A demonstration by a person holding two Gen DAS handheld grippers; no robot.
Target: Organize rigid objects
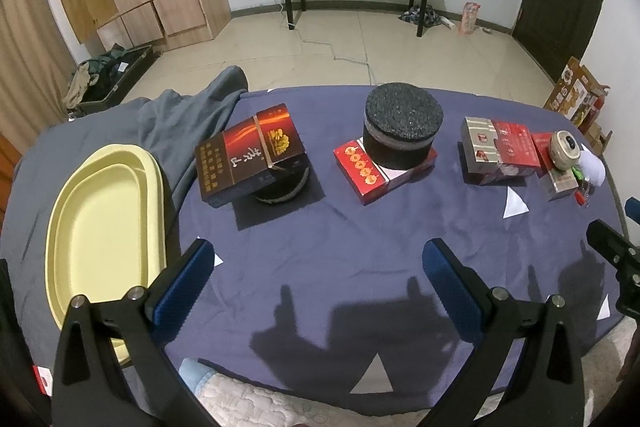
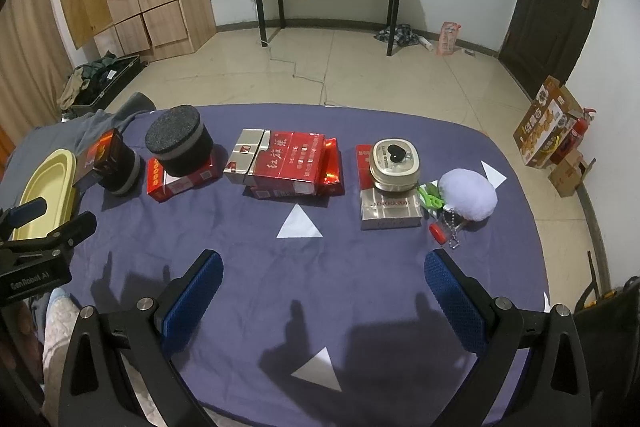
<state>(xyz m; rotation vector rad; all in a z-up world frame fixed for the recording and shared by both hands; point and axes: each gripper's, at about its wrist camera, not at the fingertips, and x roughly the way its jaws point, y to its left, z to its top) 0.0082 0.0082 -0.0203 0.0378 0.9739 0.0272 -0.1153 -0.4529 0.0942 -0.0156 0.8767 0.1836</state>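
Red cardboard boxes (image 2: pixel 286 167) lie stacked mid-desk; only the right view shows the white plush ball (image 2: pixel 468 199); both grippers' (image 1: pixel 318 269) (image 2: pixel 324 273) fingers spread, empty.

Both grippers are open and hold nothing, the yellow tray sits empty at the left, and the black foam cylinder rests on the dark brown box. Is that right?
One detail is wrong. The black foam cylinder rests on the red box, not the dark brown box; the left wrist view shows it. The rest holds: left gripper and right gripper open and hold nothing, yellow tray empty.
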